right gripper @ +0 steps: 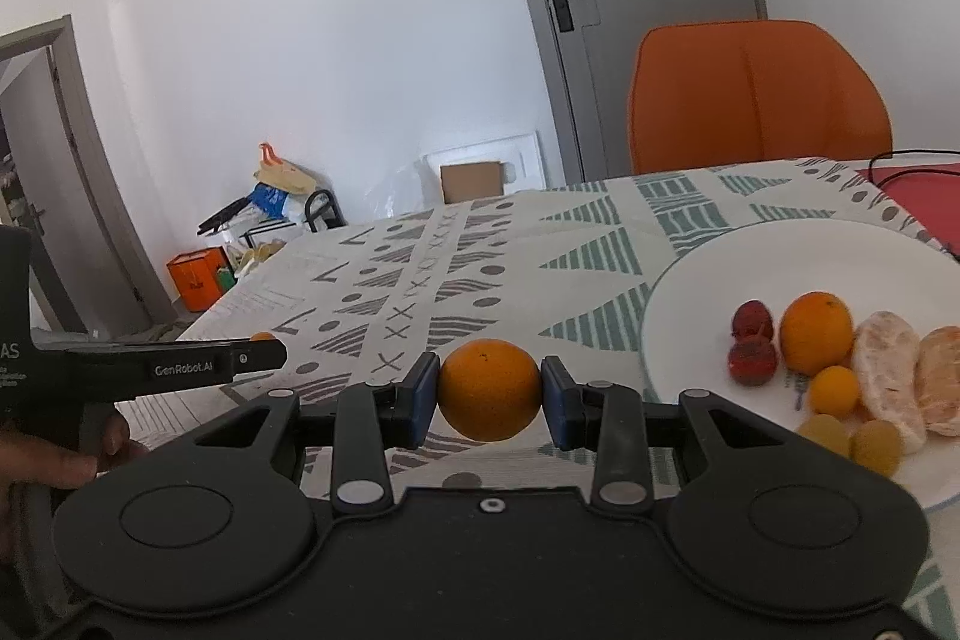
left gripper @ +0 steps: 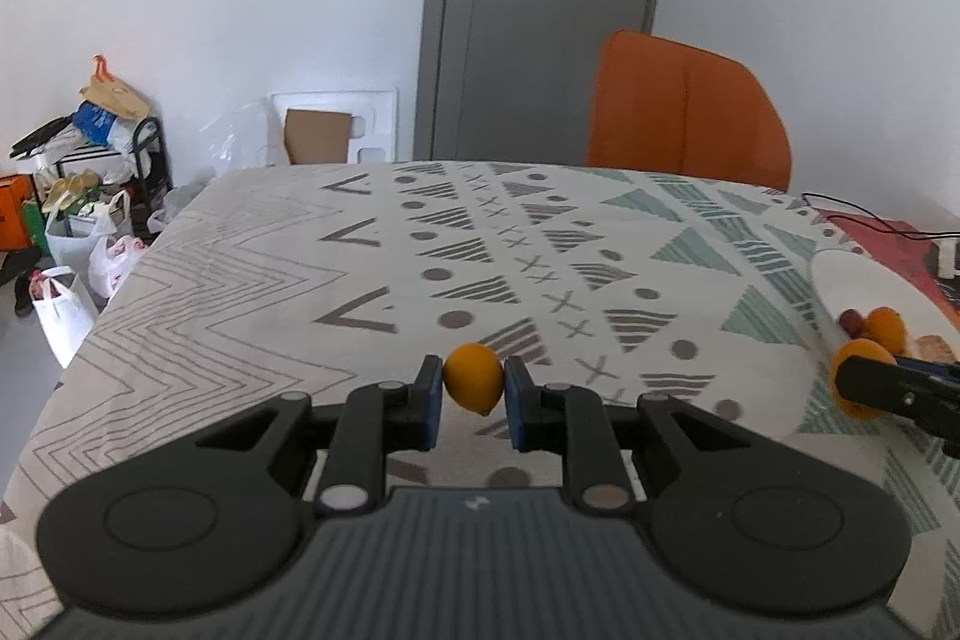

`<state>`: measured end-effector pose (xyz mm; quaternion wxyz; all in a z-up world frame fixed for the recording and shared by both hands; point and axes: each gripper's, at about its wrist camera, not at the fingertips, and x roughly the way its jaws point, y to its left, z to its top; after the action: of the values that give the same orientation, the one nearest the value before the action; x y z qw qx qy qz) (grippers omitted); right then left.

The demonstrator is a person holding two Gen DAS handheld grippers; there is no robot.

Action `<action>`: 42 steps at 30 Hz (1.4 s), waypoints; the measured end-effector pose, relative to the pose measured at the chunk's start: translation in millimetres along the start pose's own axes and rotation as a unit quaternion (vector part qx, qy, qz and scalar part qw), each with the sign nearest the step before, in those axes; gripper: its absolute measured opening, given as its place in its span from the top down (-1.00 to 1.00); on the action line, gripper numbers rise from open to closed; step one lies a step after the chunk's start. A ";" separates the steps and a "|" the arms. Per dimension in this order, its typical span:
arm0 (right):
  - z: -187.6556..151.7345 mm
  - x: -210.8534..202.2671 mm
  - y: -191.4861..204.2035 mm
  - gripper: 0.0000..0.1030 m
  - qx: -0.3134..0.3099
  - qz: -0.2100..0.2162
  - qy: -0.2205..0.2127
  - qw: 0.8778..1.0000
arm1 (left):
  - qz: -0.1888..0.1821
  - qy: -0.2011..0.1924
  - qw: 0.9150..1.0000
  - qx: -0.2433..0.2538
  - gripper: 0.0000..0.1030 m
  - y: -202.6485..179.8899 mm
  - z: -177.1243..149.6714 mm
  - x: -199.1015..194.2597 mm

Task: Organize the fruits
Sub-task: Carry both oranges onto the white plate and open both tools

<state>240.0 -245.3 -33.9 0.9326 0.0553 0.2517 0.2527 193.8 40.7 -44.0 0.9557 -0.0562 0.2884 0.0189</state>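
My left gripper (left gripper: 474,388) is shut on a small yellow-orange citrus fruit (left gripper: 473,377), held just above the patterned tablecloth. My right gripper (right gripper: 489,391) is shut on a larger orange (right gripper: 489,389), held above the cloth to the left of a white plate (right gripper: 720,250). On the plate lie an orange (right gripper: 816,333), two red fruits (right gripper: 750,349), small yellow fruits (right gripper: 834,389) and peeled citrus segments (right gripper: 888,382). The right gripper with its orange (left gripper: 855,358) shows at the right edge of the left wrist view, next to the plate (left gripper: 840,268).
An orange chair (right gripper: 756,94) stands behind the table's far edge. A red mat (right gripper: 924,196) with a black cable (right gripper: 900,157) lies at the far right. Bags and boxes (left gripper: 78,220) crowd the floor left of the table. A grey door (left gripper: 540,10) is behind.
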 end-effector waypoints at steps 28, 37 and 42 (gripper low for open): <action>-4.8 -53.3 -67.1 0.33 0.041 -0.060 -0.039 0.997 | -0.087 -0.025 0.995 0.052 0.61 -99.8 7.1 -6.5; -10.6 -64.7 -94.3 0.33 0.056 -0.095 -0.039 0.993 | -0.111 -0.025 0.991 0.065 0.61 -125.9 9.2 0.2; -12.7 -70.7 -106.1 0.33 0.062 -0.109 -0.039 0.991 | -0.127 -0.023 0.989 0.076 0.61 -141.4 9.2 4.0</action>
<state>228.1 -372.7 -38.1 0.9586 0.0951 0.2344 0.1310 211.9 -98.7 -24.9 0.9582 -0.0192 0.2574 -0.1231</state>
